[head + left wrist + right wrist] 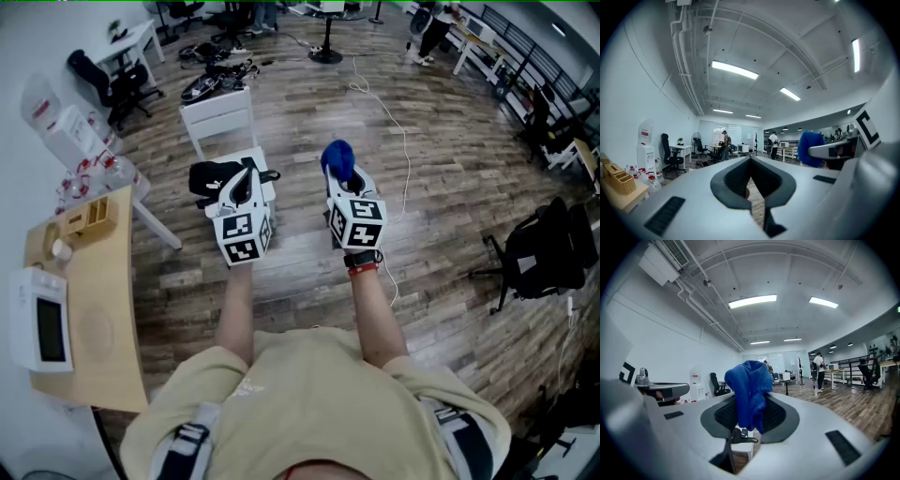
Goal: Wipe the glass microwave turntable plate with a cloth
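- The right gripper [749,401] has its fingers closed on one blue cloth [749,392]. The cloth sits between the dark pads [777,416], bunches up past the fingertips and hangs a little way down between them.
- In the head view the cloth [337,159] is a blue lump at the far end of the right fingers, over the wooden floor [441,178].
- The left gripper [750,161] has its fingers brought together at the tips. Nothing sits between its pads [733,180]; only floor shows through the gap below them.
- The two grippers are level and near each other, and each sees the other at its side.
- I cannot pick out the glass turntable plate for certain in any view.
- One microwave [37,323] stands on one wooden table [108,375], well off to the left of the left fingers and nearer the person.
- One black bag [211,176] lies just left of the left fingertips, on a white seat [266,159] below them.
- One white chair [218,117] stands beyond that seat, ahead of the left fingers.
- One water dispenser [58,127] stands further left, by the wall.
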The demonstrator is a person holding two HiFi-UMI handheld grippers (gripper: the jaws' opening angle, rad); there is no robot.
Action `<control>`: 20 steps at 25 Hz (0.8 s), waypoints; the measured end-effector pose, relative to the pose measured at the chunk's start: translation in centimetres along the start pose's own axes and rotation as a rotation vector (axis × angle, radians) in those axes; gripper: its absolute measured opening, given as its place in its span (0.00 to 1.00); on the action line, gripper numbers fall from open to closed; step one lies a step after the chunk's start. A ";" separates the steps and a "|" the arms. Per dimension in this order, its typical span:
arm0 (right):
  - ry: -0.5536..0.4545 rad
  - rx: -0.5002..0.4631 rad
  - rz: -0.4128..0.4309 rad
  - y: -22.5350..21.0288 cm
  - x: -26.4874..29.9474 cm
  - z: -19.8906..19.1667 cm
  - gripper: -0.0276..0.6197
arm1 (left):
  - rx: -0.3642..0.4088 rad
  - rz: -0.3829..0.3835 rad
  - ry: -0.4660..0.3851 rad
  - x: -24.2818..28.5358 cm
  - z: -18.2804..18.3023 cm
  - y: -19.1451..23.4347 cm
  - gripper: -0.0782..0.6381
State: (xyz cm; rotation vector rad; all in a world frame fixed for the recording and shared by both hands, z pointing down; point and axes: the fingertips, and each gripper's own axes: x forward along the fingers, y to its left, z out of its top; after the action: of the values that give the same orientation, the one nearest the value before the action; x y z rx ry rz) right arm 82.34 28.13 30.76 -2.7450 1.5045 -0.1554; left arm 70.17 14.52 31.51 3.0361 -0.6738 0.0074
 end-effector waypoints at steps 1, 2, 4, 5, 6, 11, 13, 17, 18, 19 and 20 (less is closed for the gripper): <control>0.003 0.001 0.003 -0.4 -0.1 -0.3 0.23 | 0.002 -0.001 -0.002 0.1 0.0 -0.6 0.13; 0.007 0.003 0.007 -0.9 -0.3 -0.5 0.23 | 0.004 -0.001 -0.005 0.2 0.0 -1.1 0.13; 0.012 0.007 0.016 -1.6 -0.5 -1.0 0.23 | 0.007 0.001 -0.007 0.5 -0.2 -2.1 0.13; 0.015 0.011 0.021 -1.9 -0.6 -1.2 0.23 | 0.007 0.003 -0.006 0.6 -0.3 -2.5 0.13; 0.017 0.016 0.026 -2.2 -0.7 -1.3 0.23 | 0.006 0.006 -0.006 0.6 -0.5 -2.8 0.13; 0.016 -0.025 0.091 -1.1 0.2 -1.5 0.23 | -0.002 0.060 0.000 0.0 -1.3 -2.6 0.13; 0.015 -0.082 0.134 0.7 1.0 -1.5 0.23 | -0.003 0.094 0.005 -0.6 -1.8 -1.7 0.13; 0.022 -0.078 0.278 6.3 3.0 -2.3 0.23 | 0.007 0.227 0.024 -3.6 -3.0 2.3 0.13; 0.026 -0.067 0.323 8.1 3.5 -2.5 0.23 | 0.008 0.268 0.030 -4.6 -3.2 3.6 0.13; 0.030 -0.057 0.366 10.0 4.0 -2.8 0.23 | 0.008 0.307 0.034 -5.6 -3.3 5.0 0.13; 0.034 -0.046 0.408 11.8 4.4 -2.9 0.23 | 0.009 0.344 0.037 -6.6 -3.4 6.3 0.13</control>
State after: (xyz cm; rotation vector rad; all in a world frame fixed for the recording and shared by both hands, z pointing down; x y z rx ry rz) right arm 74.49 18.20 33.42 -2.4070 2.0563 -0.1637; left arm 61.51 11.68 34.98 2.8773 -1.1827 0.0740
